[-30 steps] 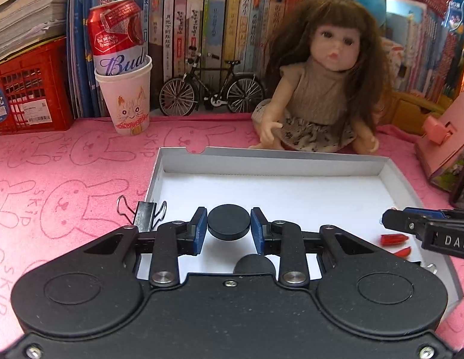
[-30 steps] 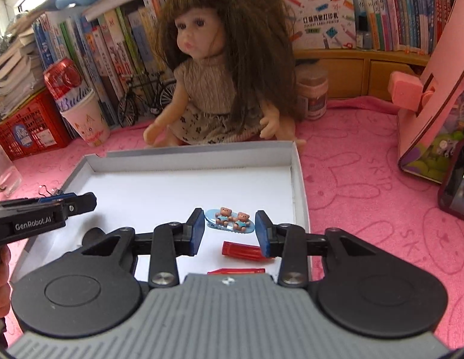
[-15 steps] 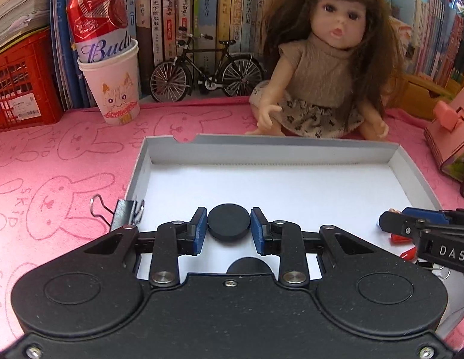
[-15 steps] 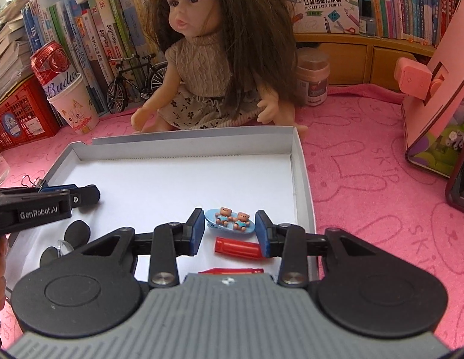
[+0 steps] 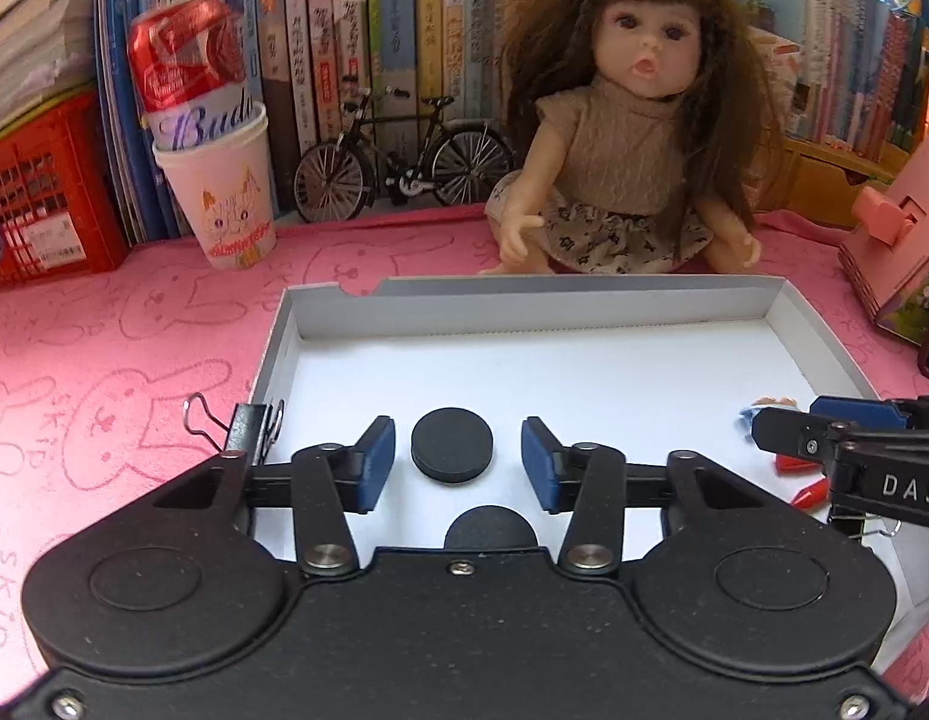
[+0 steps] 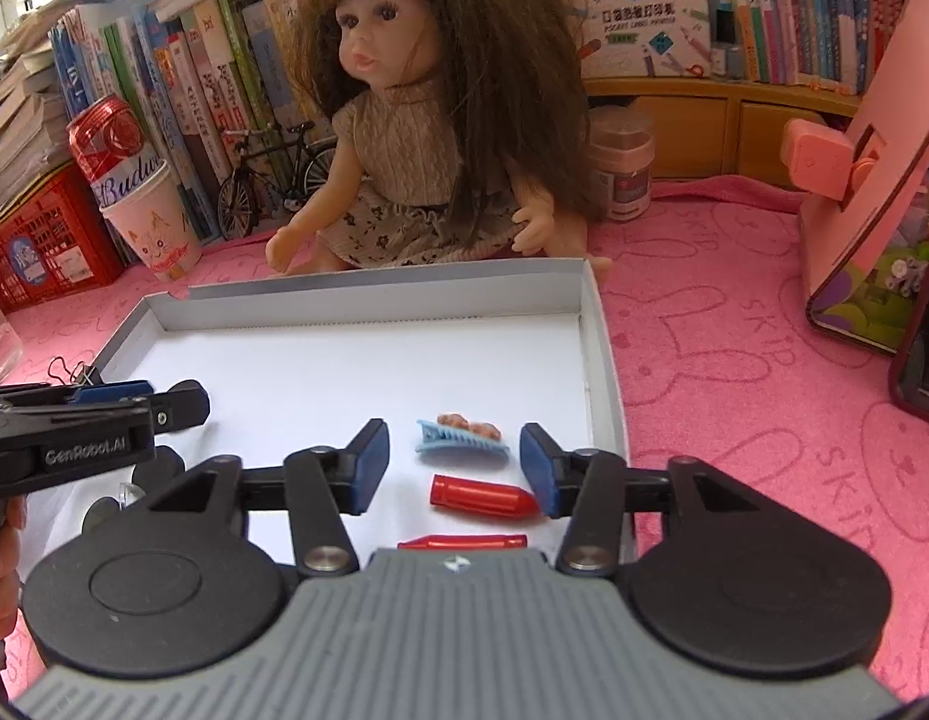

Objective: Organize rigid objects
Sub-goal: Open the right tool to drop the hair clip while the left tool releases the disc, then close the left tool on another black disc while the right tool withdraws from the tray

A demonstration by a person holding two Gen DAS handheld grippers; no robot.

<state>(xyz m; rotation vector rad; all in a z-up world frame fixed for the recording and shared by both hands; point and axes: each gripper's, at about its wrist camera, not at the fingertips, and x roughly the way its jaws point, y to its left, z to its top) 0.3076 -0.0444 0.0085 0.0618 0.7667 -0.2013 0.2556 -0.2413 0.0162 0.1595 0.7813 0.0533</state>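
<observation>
Both tools, left tool and right tool, have just been spread and nothing's gripped: black disc and blue hair clip are let go inside the white tray mid-table, presumably so they're kept sorted.

- red and white can in the paper cup: script "Bud", cut off by cup rim; right wrist view reads "Budw"
- pink cloth: "SKIP" printed beside rabbit outlines, repeated; also clear in right wrist view
- right gripper side arm, seen from left wrist view: white letters "DAS", rest cut off by frame edge
- left gripper side arm, seen from right wrist view: "GenRobot.AI"
- white box on shelf: small line "POCKET LABEL PRINTER" under Chinese characters, characters too small to read
- book spines: Chinese titles, not legible
- red crate label: print too small to read
</observation>
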